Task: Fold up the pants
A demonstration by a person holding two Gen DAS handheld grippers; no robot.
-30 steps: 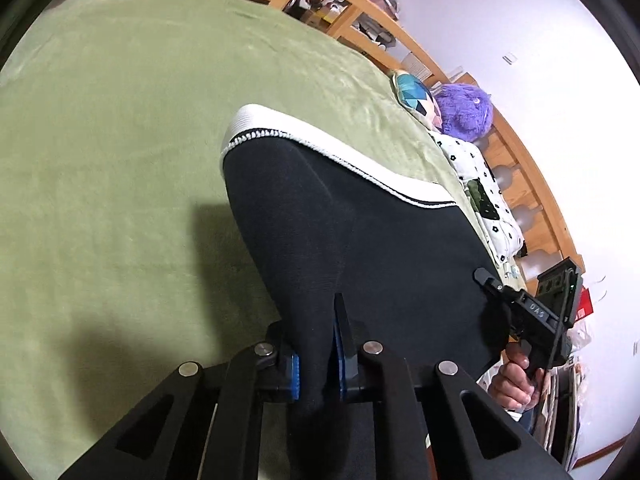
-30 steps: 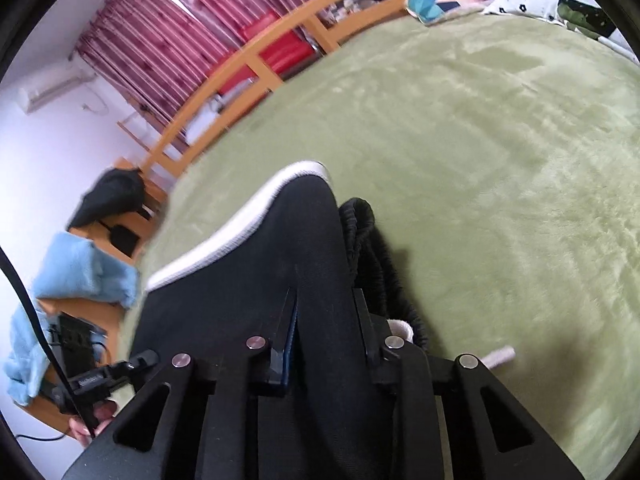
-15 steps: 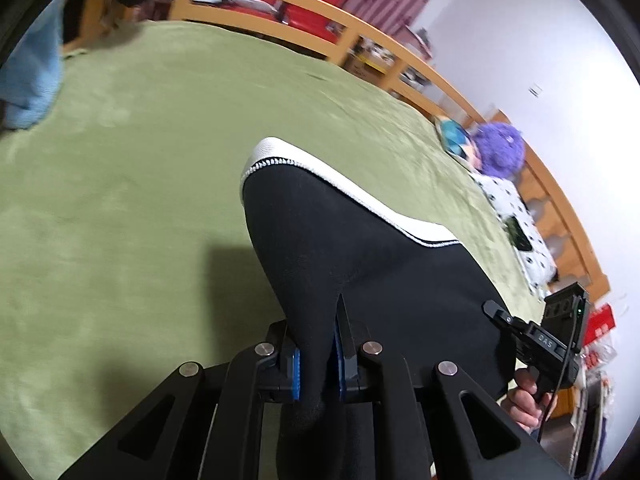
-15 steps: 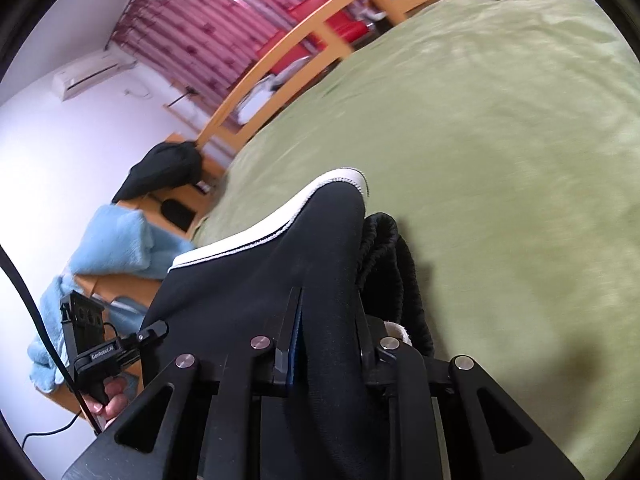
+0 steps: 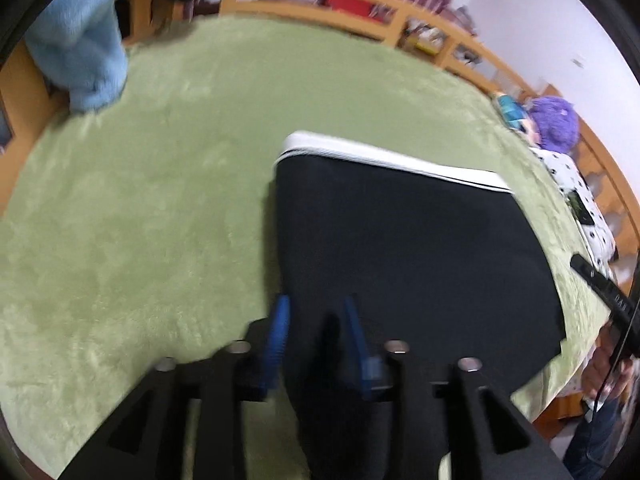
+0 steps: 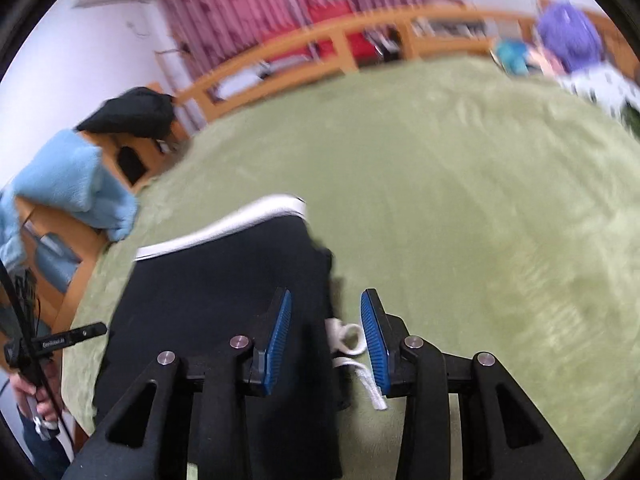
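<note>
Green blanket [image 5: 140, 208], pants [image 5: 400, 248] now released flat, both tongs [image 6: 326, 320] opened.

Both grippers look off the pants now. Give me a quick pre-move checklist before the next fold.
1. Left gripper open, cloth released: ok.
2. Right gripper open: ok.
3. Pants lying flat on the green blanket: ok.
4. White-trimmed edge straight, not curled: ok.
5. White drawstring tucked in: not ok, it lies loose on the blanket between the right fingers.
6. Layers underneath aligned: cannot tell.
</note>
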